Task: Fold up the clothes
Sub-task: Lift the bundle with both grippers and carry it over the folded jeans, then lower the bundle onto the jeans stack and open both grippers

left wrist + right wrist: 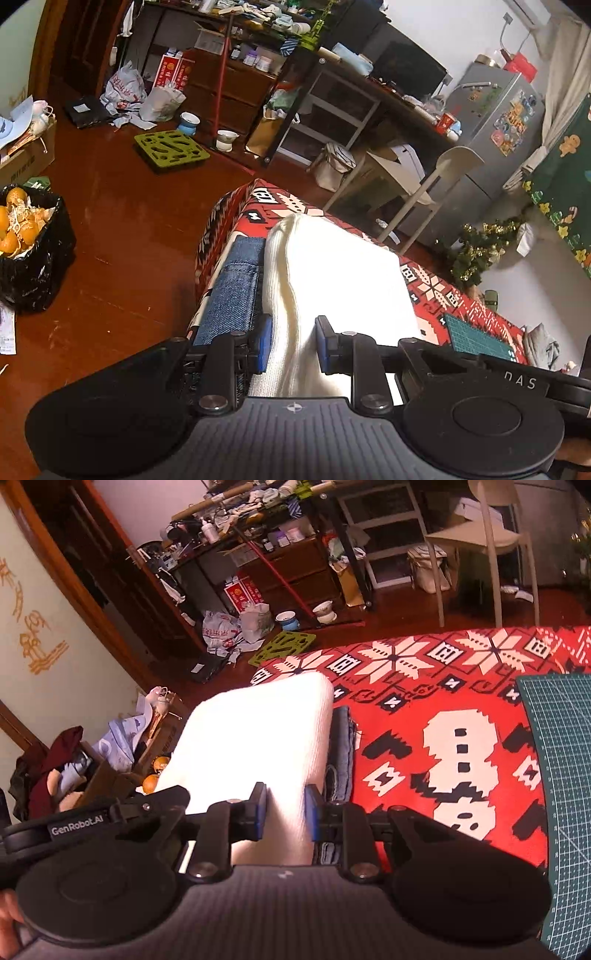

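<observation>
A folded white knit garment (332,273) lies near the corner of the red patterned tablecloth (436,291), on top of folded blue jeans (232,291). My left gripper (291,341) is shut on the near edge of the white garment, cloth bunched between the blue pads. In the right wrist view the same white garment (258,738) covers most of the jeans (343,746). My right gripper (284,816) is shut on its near edge too.
A green cutting mat (565,775) lies on the table to the right. The table edge drops to a wooden floor (122,240). A black bin with orange peels (29,251), a white chair (443,173), cluttered shelves and a fridge (495,129) stand beyond.
</observation>
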Action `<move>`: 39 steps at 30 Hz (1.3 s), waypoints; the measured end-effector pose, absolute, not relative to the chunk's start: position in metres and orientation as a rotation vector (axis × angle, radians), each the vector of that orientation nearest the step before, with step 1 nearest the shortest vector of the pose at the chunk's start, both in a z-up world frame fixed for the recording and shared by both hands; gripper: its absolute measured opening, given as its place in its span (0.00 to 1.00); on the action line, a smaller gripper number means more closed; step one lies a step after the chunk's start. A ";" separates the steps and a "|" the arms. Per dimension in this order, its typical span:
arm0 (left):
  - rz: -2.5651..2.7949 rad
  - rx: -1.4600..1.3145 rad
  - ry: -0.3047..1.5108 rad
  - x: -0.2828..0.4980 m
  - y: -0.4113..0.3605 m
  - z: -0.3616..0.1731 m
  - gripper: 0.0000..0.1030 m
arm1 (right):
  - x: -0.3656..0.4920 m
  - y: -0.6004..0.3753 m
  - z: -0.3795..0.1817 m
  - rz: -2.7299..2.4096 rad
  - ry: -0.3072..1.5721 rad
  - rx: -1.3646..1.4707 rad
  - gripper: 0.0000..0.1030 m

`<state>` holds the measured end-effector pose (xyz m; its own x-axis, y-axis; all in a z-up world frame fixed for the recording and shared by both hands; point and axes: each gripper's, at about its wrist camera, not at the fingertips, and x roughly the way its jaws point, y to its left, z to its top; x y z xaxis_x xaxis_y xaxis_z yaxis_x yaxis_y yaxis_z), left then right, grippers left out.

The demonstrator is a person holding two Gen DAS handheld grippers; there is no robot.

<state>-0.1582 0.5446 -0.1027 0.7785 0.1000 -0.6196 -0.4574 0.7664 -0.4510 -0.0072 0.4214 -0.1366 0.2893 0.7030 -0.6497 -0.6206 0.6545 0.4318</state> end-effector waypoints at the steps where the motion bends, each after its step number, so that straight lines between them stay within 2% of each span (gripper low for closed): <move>1: 0.324 -0.631 0.608 -0.158 0.544 -0.100 0.23 | -0.008 0.421 -0.137 0.883 0.921 0.102 0.23; 6: 0.334 -0.623 0.620 -0.159 0.544 -0.101 0.25 | -0.010 0.419 -0.139 0.876 0.924 0.110 0.23; 11: 0.361 -0.645 0.628 -0.164 0.544 -0.102 0.36 | -0.008 0.409 -0.143 0.897 0.919 0.152 0.28; 14: 0.364 -0.638 0.637 -0.174 0.539 -0.101 0.38 | -0.013 0.399 -0.144 0.916 0.914 0.150 0.28; 27: 0.426 -0.648 0.651 -0.225 0.496 -0.107 0.38 | -0.068 0.364 -0.145 1.007 0.884 0.058 0.26; 30: 0.436 -0.628 0.665 -0.230 0.491 -0.104 0.37 | -0.081 0.356 -0.145 1.028 0.879 0.026 0.26; 32: 0.450 -0.596 0.682 -0.233 0.486 -0.098 0.30 | -0.083 0.350 -0.145 1.038 0.892 0.017 0.24; 37: 0.488 -0.491 0.636 -0.243 0.476 -0.075 0.30 | -0.074 0.335 -0.130 1.039 0.838 0.026 0.24; 38: 0.485 -0.482 0.616 -0.243 0.475 -0.070 0.30 | -0.070 0.335 -0.127 1.036 0.817 0.019 0.21; 39: 0.467 -0.475 0.596 -0.239 0.476 -0.066 0.30 | -0.064 0.337 -0.125 1.034 0.802 0.016 0.15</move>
<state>-0.2388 0.4762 -0.0658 0.7317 0.2749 -0.6238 -0.5399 0.7923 -0.2842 -0.0642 0.3366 -0.1248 0.2593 0.7685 -0.5849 -0.7573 0.5377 0.3707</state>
